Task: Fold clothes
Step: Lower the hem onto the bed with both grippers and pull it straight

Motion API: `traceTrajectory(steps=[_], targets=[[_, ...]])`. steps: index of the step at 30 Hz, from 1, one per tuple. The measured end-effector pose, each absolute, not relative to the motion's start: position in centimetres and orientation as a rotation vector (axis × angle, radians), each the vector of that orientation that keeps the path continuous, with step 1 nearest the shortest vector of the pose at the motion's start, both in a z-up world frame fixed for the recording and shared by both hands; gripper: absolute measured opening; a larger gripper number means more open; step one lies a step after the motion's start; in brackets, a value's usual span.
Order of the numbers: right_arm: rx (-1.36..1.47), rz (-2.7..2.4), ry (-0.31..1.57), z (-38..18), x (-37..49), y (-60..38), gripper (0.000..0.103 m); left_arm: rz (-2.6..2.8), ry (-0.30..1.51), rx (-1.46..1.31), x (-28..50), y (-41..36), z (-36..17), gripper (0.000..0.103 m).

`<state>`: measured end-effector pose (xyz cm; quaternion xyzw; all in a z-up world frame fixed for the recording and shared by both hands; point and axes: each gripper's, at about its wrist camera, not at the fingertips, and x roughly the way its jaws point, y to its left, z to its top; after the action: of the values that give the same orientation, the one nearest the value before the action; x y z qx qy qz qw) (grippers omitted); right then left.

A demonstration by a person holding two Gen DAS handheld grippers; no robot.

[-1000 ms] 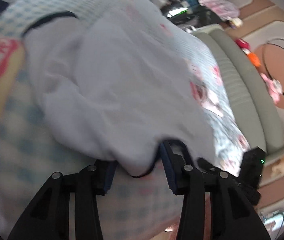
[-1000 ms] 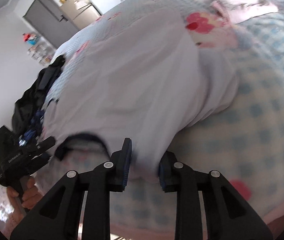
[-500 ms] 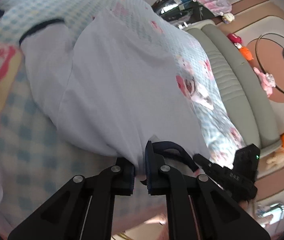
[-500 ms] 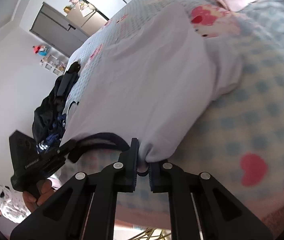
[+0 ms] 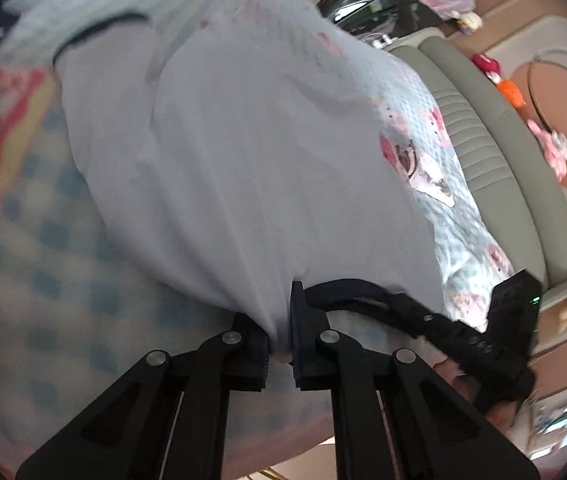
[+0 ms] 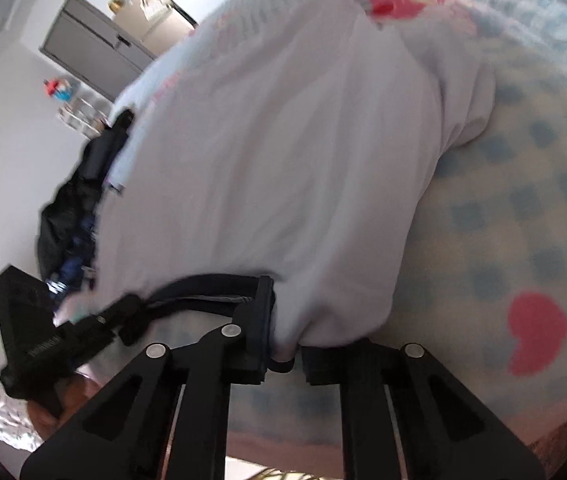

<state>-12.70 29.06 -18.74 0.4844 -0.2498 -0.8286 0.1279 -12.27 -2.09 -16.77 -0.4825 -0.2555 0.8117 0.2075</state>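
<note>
Left wrist: left gripper (image 5: 279, 344) pinched tight on the near edge of the shirt (image 5: 251, 152), by the dark collar (image 5: 347, 290) just right of its fingers. Shirt spreads ahead of the tool, flat on the bed (image 5: 43, 240). Right gripper (image 5: 483, 344) sits close to the right, past the collar. Looks like a shoulder grip, so the top can be lifted for a fold.

Right wrist: right gripper (image 6: 285, 354) jaws easing apart slightly, shirt (image 6: 283, 140) edge bunched between them, pads appear to grip it. Collar (image 6: 203, 284) runs left to the left gripper (image 6: 59, 336). Dark clothes (image 6: 71, 216) lie far left.
</note>
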Motion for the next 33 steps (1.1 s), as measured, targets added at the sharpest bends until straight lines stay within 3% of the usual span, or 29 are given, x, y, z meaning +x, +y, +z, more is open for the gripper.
traceTrajectory(steps=[13,17,21,25,33], targets=[[1.323,-2.422,-0.738,-14.6,-7.0,29.2,0.009,2.226,-0.619,-1.352,-7.6,-1.0,-14.8,0.008],[1.371,-2.46,-0.632,-15.9,-5.6,29.0,0.009,2.198,-0.625,-1.432,-6.9,-0.9,-17.3,0.009],[1.547,-2.414,-0.647,-20.2,-6.1,29.1,0.014,2.174,-0.643,-1.503,-6.9,-1.4,-18.9,0.017],[1.504,-2.45,-0.652,-19.1,-5.3,29.8,0.025,2.177,-0.631,-1.493,-6.3,-2.3,-18.5,0.033],[1.466,-2.518,-0.793,-17.6,-4.8,33.2,0.025,2.285,-0.774,-1.441,-6.1,-6.3,-17.2,0.033]])
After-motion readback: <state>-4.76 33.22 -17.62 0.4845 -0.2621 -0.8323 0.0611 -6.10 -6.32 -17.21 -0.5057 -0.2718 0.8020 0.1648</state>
